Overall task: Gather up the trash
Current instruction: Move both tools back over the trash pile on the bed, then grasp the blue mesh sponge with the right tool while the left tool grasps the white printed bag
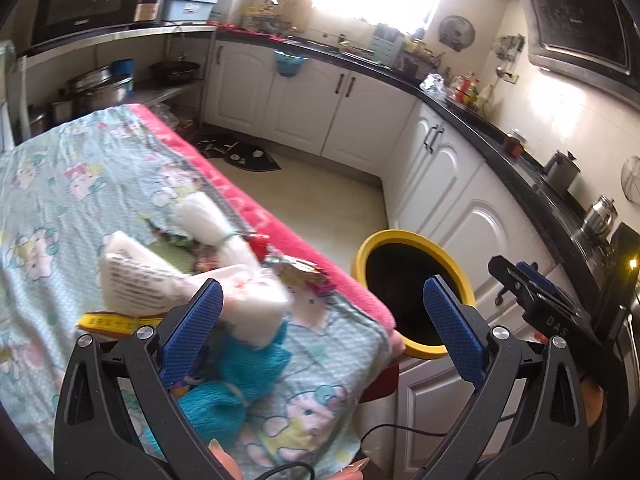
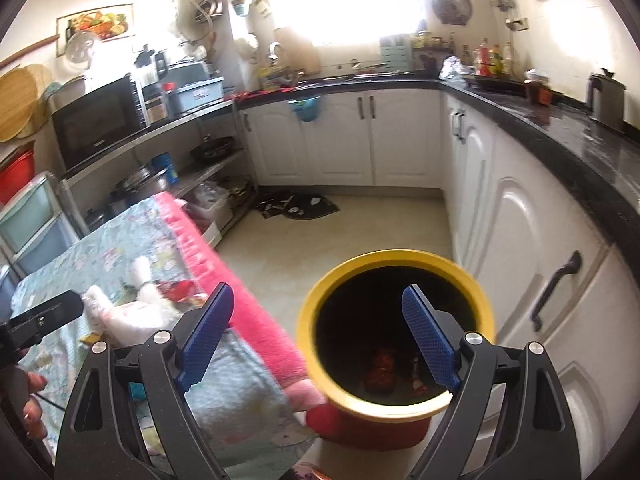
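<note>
**Trash on the table, both grippers wide and empty**

Trash lies heaped on the table, white crumpled wrappers and paper, just past the left gripper. Its jaws gape wide, nothing between them; the left finger sits over the pile's near edge, the right finger over the bin. A teal cloth lies nearest the camera, under the heap. Over on the other side, the right gripper tilts down above the yellow-rimmed bin's mouth, jaws spread, holding nothing. Down in the dark bin, reddish scraps lie at the bottom. Beyond, white cabinets run under a black counter.
</note>
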Demonstrator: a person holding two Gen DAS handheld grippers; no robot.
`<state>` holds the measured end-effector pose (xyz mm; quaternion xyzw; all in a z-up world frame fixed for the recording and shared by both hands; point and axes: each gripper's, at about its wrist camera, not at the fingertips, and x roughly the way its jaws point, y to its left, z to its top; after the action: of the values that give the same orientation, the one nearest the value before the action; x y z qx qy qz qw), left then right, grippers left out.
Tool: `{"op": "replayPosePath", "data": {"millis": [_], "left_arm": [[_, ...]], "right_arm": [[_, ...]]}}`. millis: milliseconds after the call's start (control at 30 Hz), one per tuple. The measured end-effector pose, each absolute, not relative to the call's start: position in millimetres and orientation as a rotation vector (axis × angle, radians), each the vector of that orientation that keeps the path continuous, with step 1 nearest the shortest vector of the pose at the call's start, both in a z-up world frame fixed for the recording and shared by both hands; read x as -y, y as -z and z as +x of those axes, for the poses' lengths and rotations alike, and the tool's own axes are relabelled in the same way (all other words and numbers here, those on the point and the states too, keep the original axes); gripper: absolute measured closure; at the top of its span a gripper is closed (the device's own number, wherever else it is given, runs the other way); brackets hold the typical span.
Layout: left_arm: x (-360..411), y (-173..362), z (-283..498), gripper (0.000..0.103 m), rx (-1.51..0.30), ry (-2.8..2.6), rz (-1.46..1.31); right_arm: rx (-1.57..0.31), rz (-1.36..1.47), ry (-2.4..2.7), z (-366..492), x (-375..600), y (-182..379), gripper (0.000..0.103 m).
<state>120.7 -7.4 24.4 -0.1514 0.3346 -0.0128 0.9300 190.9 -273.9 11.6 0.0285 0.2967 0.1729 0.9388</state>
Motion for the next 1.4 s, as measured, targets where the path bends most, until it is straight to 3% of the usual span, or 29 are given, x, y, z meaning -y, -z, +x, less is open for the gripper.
{"op": "replayPosePath", "data": {"millis": [1167, 1400], "left_arm": [[-150, 23, 125, 0.011, -0.756, -0.166, -0.628], [-169, 45, 140, 0.011, -0.796, -0.133, -0.742]], "right_arm": [[-0.918, 0.031, -0.703, 171, 118, 63, 0.020], [-0.992, 0.081, -0.721, 181, 110, 80, 0.029]]}}
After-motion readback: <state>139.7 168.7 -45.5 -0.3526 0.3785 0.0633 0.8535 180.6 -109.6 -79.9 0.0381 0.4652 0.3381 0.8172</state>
